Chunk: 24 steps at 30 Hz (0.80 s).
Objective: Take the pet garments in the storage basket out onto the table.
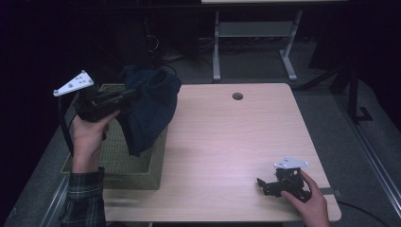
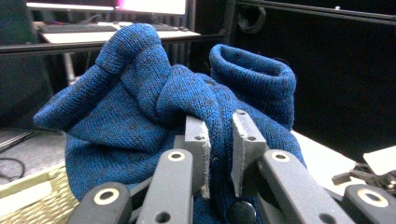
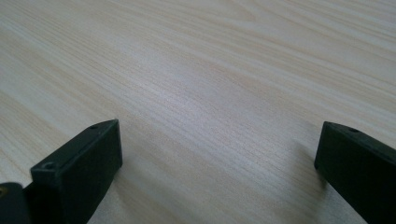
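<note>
The left gripper was clenched on a dark blue knitted sweater, its jaws pinching a fold of the knit between them, as the left gripper view showed from close by. The sweater hung in the air above the far right corner of a woven basket, with part of it spilling over the basket's right rim toward the table. Its long axis ran roughly up and down: the bunched top sat at the level of the jaws, and a narrower tail drooped to a point over the basket's inside. In the left gripper view a tubular opening of the knit, whether cuff or collar I could not tell, stood upward at the right.

The basket sat off the table's left edge, just beside it, and what lay inside under the sweater could not be made out beyond its woven bottom.

The right gripper rested low at the table's near right corner, held in the person's right hand, jaws released and spread wide with bare wood between them. The middle of the table lay open from the basket's rim across to that gripper, and a small round hole sat near the far edge.
</note>
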### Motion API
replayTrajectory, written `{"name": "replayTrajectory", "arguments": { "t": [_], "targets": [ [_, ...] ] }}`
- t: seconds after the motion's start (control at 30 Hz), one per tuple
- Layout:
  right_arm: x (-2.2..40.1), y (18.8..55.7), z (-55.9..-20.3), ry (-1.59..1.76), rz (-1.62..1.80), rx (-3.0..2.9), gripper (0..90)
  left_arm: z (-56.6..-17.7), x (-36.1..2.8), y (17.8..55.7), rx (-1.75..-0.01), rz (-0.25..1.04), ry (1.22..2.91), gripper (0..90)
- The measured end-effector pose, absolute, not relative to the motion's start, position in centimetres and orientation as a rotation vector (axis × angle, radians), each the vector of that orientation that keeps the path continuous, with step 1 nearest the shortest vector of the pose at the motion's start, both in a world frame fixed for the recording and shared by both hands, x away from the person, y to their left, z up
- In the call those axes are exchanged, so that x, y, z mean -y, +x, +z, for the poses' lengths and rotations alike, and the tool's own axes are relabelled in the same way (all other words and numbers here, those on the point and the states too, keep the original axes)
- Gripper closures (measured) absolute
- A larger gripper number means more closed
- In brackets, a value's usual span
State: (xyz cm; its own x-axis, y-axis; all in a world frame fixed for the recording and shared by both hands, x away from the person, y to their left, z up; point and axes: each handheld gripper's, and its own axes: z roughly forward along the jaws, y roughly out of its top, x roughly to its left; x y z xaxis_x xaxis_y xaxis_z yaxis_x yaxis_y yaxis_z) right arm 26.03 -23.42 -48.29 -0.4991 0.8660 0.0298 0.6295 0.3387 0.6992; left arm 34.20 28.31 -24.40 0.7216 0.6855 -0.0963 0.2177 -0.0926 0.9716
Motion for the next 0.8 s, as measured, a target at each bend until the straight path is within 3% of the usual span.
{"name": "replayTrajectory", "arguments": {
  "t": [0.8],
  "targets": [
    [23.4,26.0,-48.3,1.327,0.947,-2.261,0.5,-25.8,-17.5,36.6,-0.577,0.291,1.762,79.5]
  ]
}}
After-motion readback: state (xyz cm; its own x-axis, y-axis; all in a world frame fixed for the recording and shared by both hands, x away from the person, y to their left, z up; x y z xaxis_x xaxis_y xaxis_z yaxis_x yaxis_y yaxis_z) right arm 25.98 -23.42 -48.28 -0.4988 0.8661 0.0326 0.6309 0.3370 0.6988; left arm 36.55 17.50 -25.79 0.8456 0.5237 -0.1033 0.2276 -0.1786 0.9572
